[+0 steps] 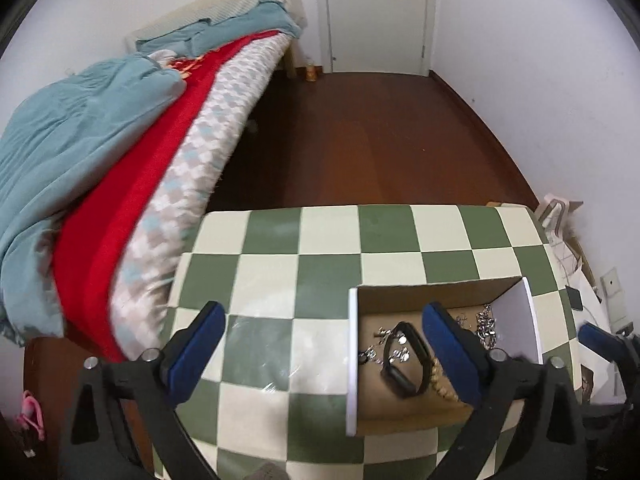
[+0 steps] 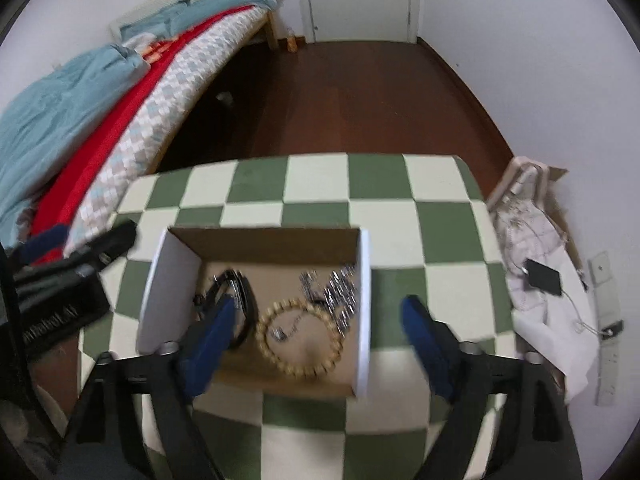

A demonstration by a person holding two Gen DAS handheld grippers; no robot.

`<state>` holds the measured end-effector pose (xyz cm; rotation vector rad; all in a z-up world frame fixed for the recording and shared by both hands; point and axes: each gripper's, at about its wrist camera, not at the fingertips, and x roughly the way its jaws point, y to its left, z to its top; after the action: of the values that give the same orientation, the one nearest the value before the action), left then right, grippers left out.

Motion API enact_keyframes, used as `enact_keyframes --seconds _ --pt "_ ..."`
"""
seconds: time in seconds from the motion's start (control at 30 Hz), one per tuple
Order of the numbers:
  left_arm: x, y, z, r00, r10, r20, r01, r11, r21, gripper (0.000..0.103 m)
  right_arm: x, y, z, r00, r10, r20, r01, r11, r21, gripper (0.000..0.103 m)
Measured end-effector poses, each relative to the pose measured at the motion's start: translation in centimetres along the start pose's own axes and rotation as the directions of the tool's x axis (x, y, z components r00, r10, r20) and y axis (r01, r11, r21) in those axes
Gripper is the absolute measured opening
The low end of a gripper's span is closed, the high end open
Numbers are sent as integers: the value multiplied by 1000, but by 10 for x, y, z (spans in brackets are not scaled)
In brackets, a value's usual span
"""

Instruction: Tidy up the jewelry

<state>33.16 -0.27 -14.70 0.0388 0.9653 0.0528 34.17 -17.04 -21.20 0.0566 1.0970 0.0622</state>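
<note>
A checkered table [image 2: 320, 184] carries an open box [image 2: 364, 304]. Inside lie a black band [image 1: 404, 360], a bead bracelet [image 2: 300, 340] and silver chains [image 2: 336, 288]. Both grippers, left [image 1: 324, 344] and right [image 2: 316, 332], hover spread wide, holding nothing.

Bare checkered tabletop [image 2: 372, 184] beyond the open-topped cardboard box [image 2: 264, 242]; bed [image 2: 132, 92] alongside left.

door [image 1: 376, 16] cropped at top, silver chains [image 2: 336, 292] motion-blurred
</note>
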Motion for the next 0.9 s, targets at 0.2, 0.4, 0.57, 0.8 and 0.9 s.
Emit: enact_keyframes --seconds 0.2,0.4,0.57,0.8,0.9 --pt "-37 8 -22 1000 9 30 -9 1000 -8 103 -27 2 -26 997 -73 -22 73 997 0 101" --pt "-84 9 -48 998 -1 64 1 1000 -2 103 -71 -2 -51 995 -101 9 101 995 19 102" --pt "-123 12 -65 995 -33 94 34 999 -2 103 -119 0 -73 992 -111 58 110 993 34 102" --pt "-192 24 -81 986 -33 162 34 999 0 103 -199 2 -100 981 -122 151 114 992 59 102" --pt "-220 30 -86 982 -37 186 38 999 -3 103 -233 5 -110 974 -123 188 115 992 57 102"
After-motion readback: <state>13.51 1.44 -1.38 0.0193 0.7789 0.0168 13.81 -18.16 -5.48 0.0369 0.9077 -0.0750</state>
